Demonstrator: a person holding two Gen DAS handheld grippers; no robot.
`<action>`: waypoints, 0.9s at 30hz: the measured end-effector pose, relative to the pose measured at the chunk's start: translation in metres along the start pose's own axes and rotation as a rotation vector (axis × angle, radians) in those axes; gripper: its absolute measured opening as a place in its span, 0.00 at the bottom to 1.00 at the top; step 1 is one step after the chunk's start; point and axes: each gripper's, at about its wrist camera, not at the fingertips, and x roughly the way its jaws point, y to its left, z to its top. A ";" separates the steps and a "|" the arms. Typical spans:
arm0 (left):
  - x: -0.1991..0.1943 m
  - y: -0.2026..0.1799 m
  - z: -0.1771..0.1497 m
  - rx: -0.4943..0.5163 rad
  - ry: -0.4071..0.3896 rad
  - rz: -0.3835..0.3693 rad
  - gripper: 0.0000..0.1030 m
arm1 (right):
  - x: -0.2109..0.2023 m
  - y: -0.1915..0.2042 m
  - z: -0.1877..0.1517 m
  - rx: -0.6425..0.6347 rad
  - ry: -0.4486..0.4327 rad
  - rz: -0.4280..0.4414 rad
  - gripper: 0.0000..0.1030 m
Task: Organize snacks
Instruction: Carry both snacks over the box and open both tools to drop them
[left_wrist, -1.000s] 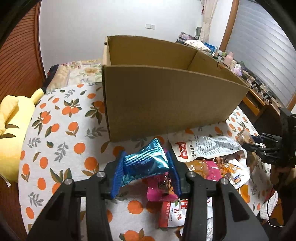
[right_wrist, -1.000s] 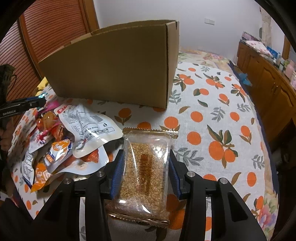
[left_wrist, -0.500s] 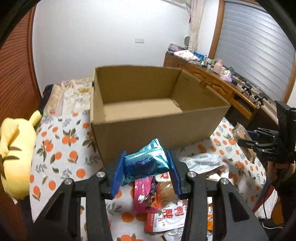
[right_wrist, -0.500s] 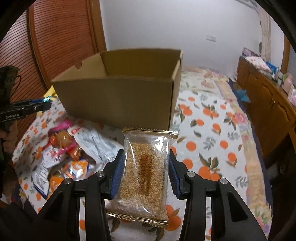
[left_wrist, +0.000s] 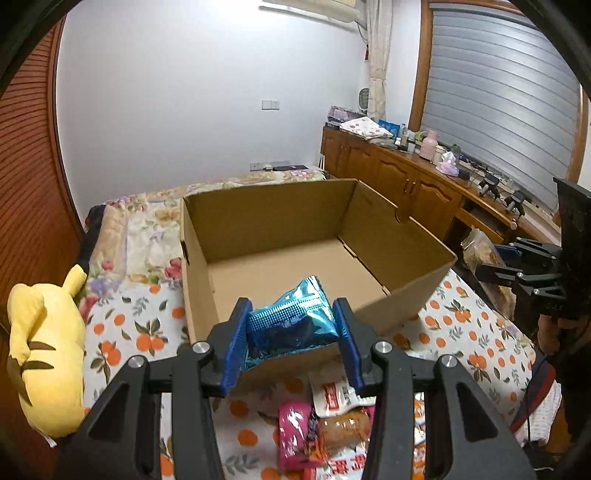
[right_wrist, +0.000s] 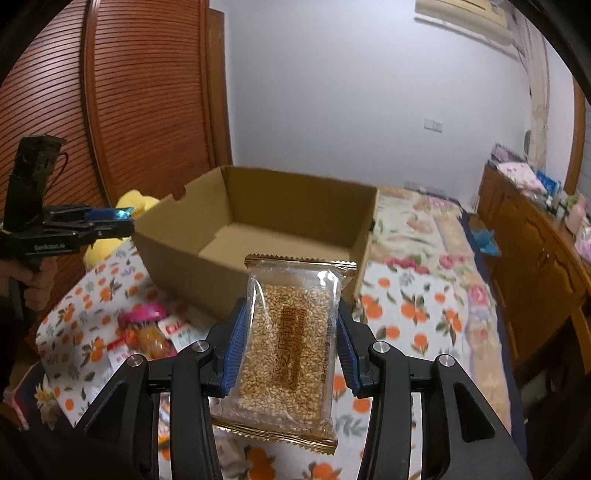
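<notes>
Here, two grippers each clench one packet: left gripper (left_wrist: 291, 341) a blue packet (left_wrist: 291, 325), right gripper (right_wrist: 291, 347) a sesame bar (right_wrist: 286, 343), before one cardboard box (left_wrist: 402, 291).

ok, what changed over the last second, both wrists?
Both grippers rose: a second ago each camera faced the box's outer wall, now both look down into the box, which looks empty. Left gripper still clamps the blue packet; right gripper still clamps the sesame bar. Nothing was released or newly grabbed. The loose snacks stay on the cloth in front of the box.
</notes>
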 end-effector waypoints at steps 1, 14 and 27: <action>0.003 0.002 0.004 0.001 -0.002 0.003 0.43 | 0.004 0.000 0.004 -0.001 -0.003 0.005 0.43; 0.049 0.004 0.029 0.017 0.026 0.021 0.43 | 0.072 -0.003 0.042 0.004 0.022 0.041 0.43; 0.069 0.006 0.034 0.009 0.041 0.039 0.54 | 0.104 -0.007 0.060 0.017 0.037 0.023 0.47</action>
